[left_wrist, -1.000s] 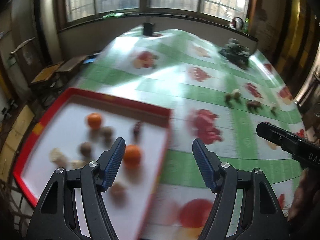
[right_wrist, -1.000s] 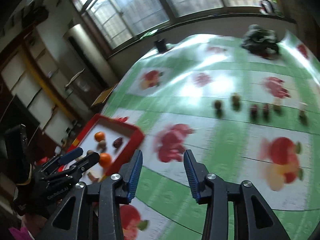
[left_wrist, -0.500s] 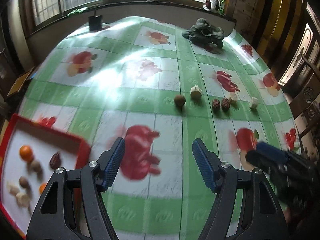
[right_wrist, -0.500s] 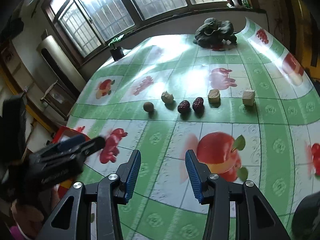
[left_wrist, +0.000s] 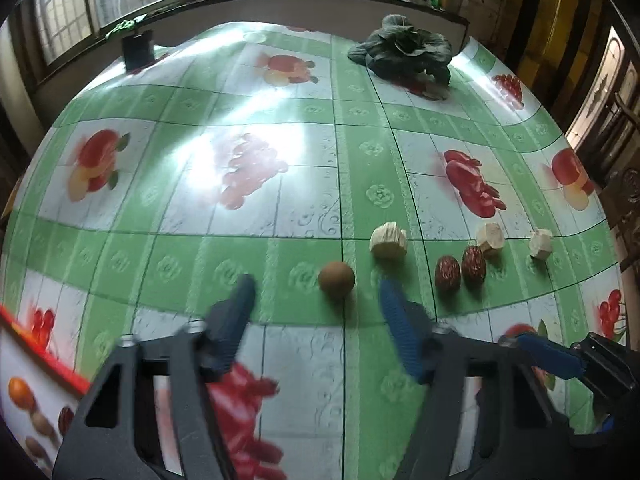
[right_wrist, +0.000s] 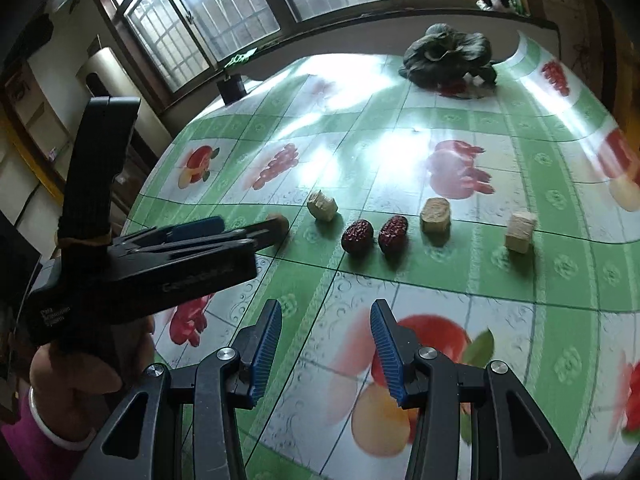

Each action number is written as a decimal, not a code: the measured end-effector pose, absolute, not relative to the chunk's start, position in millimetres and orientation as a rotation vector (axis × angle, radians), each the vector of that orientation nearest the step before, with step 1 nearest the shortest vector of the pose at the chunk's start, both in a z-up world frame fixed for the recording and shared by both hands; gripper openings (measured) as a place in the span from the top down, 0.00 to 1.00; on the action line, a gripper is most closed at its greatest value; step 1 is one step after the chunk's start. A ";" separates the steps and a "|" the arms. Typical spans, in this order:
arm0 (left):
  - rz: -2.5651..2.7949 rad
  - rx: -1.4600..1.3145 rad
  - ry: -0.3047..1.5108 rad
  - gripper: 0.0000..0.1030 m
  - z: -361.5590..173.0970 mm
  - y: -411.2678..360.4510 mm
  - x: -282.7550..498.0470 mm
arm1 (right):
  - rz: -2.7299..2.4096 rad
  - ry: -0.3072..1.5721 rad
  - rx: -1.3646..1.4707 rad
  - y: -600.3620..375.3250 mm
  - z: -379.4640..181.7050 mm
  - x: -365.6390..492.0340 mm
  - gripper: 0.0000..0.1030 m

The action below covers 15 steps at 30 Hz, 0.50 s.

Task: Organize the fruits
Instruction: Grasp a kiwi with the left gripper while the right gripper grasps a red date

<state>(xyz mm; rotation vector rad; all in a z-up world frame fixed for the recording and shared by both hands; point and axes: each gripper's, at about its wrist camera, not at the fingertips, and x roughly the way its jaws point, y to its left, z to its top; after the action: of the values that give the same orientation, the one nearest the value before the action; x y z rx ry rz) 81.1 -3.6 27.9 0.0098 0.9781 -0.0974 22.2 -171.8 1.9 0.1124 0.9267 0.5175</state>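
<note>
A row of fruit lies on the green fruit-print tablecloth: a round brown fruit, a pale chunk, two red dates and two more pale chunks. My left gripper points down at the brown fruit, which sits between its fingertips. Its jaws are closing, with a gap still showing on both sides. My right gripper hovers open and empty in front of the dates. The left gripper's fingers half hide the brown fruit in the right wrist view.
A red tray holding an orange and several small fruits sits at the lower left. A dark green heap and a small black box stand at the far side by the window. The table drops off at the right.
My left gripper swept right from the red tray to the fruit row and narrowed its jaws around the brown fruit. My right gripper drew nearer the row, its opening unchanged.
</note>
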 end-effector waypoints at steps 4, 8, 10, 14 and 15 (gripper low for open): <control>-0.101 0.016 1.002 0.72 17.6 -3.4 90.6 | 0.539 0.948 0.103 -163.4 -6.0 36.2 0.56; -0.105 0.014 0.994 0.84 14.3 -0.5 89.2 | 0.542 0.948 0.076 -154.1 -10.3 48.9 0.56; -0.111 -0.009 0.996 0.84 14.7 3.4 89.4 | 0.544 0.952 0.067 -149.1 -12.5 55.0 0.56; -0.110 -0.037 0.996 0.84 15.7 10.6 89.1 | 0.517 0.940 0.020 -137.1 -16.4 66.1 0.56; -0.109 -0.044 0.995 0.84 16.1 12.4 89.3 | 0.501 0.931 0.000 -134.7 -16.7 68.3 0.56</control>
<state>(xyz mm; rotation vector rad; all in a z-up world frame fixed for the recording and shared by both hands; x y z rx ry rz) 89.3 12.4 16.1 -0.0444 0.9947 -0.1087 68.3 -134.7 -16.7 -0.0001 0.9306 0.5006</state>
